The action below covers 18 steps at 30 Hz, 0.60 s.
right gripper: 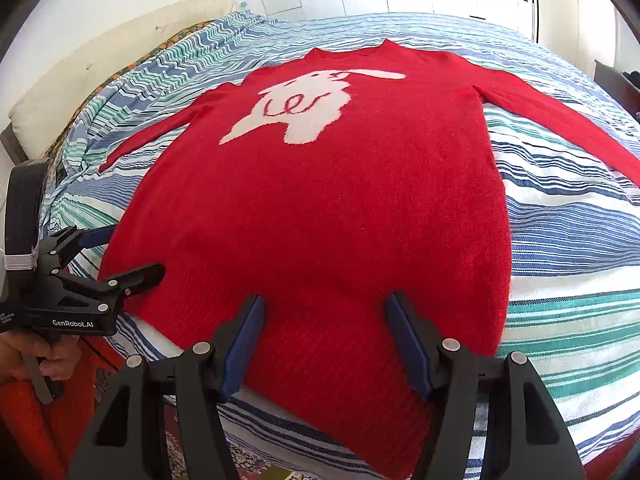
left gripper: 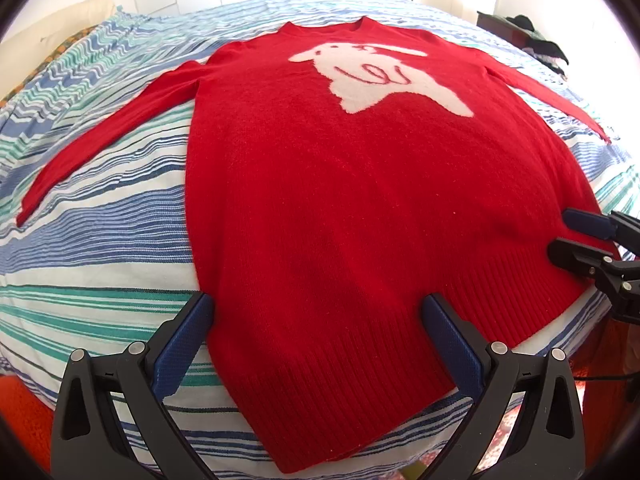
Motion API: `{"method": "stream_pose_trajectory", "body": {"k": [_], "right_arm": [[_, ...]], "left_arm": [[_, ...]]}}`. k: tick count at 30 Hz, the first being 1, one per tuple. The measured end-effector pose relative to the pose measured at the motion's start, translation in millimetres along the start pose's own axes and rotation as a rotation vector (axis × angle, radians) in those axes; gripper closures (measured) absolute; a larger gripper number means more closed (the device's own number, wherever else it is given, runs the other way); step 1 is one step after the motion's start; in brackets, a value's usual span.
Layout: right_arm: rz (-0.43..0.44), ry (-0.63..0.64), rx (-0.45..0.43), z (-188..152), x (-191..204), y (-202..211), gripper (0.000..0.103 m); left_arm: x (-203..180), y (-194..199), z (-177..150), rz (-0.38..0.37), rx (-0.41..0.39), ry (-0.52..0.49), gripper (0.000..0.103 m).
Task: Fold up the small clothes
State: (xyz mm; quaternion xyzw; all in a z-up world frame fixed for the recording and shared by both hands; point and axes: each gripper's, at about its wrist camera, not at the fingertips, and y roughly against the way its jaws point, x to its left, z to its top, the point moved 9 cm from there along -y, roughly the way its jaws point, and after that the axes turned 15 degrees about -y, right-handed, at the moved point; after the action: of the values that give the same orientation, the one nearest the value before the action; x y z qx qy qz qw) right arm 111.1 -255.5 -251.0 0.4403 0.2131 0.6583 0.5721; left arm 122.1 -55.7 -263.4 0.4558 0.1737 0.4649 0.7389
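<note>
A red knit sweater (left gripper: 340, 184) with a white animal figure (left gripper: 384, 76) lies flat, face up, on the striped bed, both sleeves spread out; it also shows in the right wrist view (right gripper: 340, 200). My left gripper (left gripper: 316, 304) is open, its fingers straddling the ribbed hem at the sweater's lower left corner. My right gripper (right gripper: 324, 300) is open over the hem near the lower right corner. Each gripper shows in the other's view: the right one (left gripper: 560, 232) at the hem's right end, the left one (right gripper: 136, 252) at its left end.
The bed has a blue, green and white striped cover (left gripper: 100, 240). A cream headboard or pillow (right gripper: 100, 60) sits at the far left. Dark clothes lie on furniture (left gripper: 536, 40) at the far right. White closet doors stand behind. An orange rug (left gripper: 20, 412) lies below the bed edge.
</note>
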Motion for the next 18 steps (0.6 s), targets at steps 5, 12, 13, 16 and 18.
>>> {"method": "stream_pose_trajectory", "body": {"k": [5, 12, 13, 16, 18], "right_arm": [[-0.003, 0.002, 0.000, 0.0, 0.2, -0.2, 0.039], [-0.011, 0.026, -0.004, 0.0, 4.5, -2.4, 0.032], [-0.012, 0.029, -0.005, -0.4, 5.2, -2.4, 0.031], [-0.013, 0.032, -0.010, -1.1, 5.8, -2.4, 0.029], [-0.010, 0.035, -0.008, -1.0, 6.6, -2.8, 0.027]], "left_arm": [[-0.8, 0.6, -0.1, -0.003, -0.001, 0.001, 0.000], [-0.2, 2.6, -0.7, -0.010, -0.007, 0.010, 0.000], [-0.2, 2.7, -0.9, -0.008, -0.008, 0.011, 0.000], [-0.2, 3.2, -1.5, -0.005, -0.009, 0.011, 0.000], [0.7, 3.4, -1.1, -0.007, -0.008, 0.010, 0.000]]}}
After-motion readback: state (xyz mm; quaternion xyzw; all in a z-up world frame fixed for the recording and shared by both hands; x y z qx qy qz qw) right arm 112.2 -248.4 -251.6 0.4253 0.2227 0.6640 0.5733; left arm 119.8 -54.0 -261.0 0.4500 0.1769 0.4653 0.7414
